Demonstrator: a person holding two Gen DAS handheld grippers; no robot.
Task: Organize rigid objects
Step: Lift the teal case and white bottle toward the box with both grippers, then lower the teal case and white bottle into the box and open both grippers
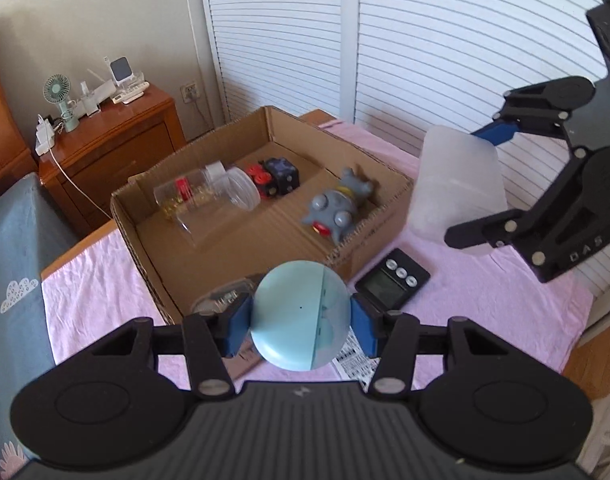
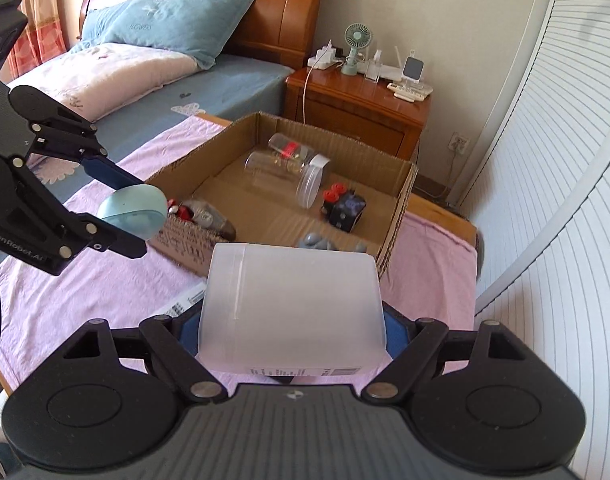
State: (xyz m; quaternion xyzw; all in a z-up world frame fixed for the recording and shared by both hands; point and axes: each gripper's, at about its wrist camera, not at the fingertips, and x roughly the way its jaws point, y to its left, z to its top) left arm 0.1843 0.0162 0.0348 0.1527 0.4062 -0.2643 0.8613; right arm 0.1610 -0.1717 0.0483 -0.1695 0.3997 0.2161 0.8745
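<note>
My left gripper (image 1: 301, 322) is shut on a pale blue round case (image 1: 301, 316), held above the pink cloth just in front of the cardboard box (image 1: 145, 248). My right gripper (image 2: 293, 324) is shut on a frosted white plastic container (image 2: 293, 304), seen from the left wrist as the container (image 1: 453, 188) beside the box's right corner. Inside the box lie a clear jar (image 1: 209, 196), a red and black cube toy (image 1: 273, 178) and a grey toy figure (image 1: 337, 208). The left gripper (image 2: 121, 204) with the blue case (image 2: 133, 210) shows at the left of the right wrist view.
A black digital timer (image 1: 393, 280) and a printed paper (image 1: 353, 360) lie on the pink cloth (image 1: 97, 280). A small clear object (image 1: 225, 296) rests by the box's front wall. A wooden nightstand (image 2: 357, 108) with a fan, a bed (image 2: 145, 80) and a slatted white door (image 1: 385, 40) surround the table.
</note>
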